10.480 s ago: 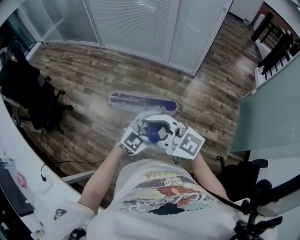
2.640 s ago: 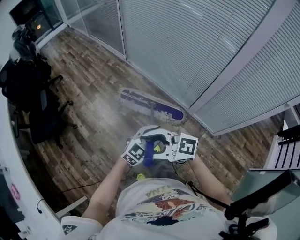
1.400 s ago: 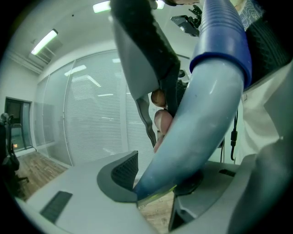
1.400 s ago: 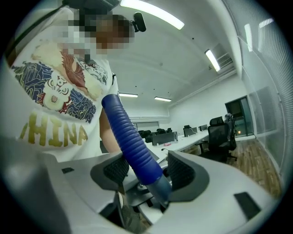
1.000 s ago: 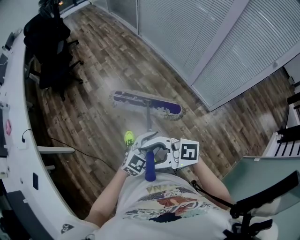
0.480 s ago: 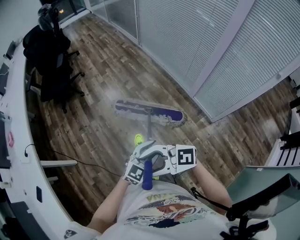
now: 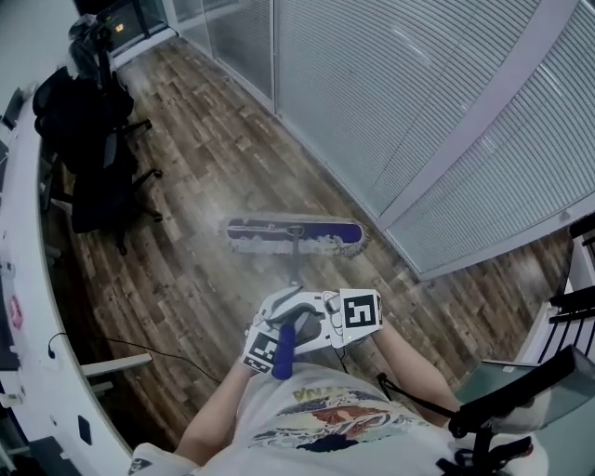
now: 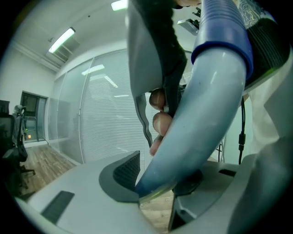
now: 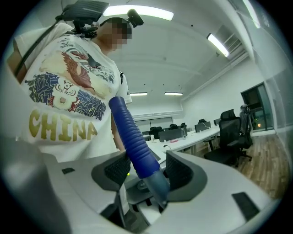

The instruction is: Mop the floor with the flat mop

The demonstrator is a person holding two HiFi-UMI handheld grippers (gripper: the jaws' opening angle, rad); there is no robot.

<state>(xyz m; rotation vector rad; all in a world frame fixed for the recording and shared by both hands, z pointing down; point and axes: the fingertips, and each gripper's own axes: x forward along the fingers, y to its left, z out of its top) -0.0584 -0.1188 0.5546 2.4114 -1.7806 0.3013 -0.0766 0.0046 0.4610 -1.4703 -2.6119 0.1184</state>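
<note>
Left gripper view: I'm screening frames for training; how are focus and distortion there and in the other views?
Left gripper view: fisheye-bowed, dark corners, the blue-gripped silver mop handle soft. Right gripper view: same bowing, bright ceiling strip light. Head view: sharp, white blinds curved.

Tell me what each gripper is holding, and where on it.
Left gripper and right gripper both clamp the mop handle near its top end, by the blue grip's lower edge.
</note>
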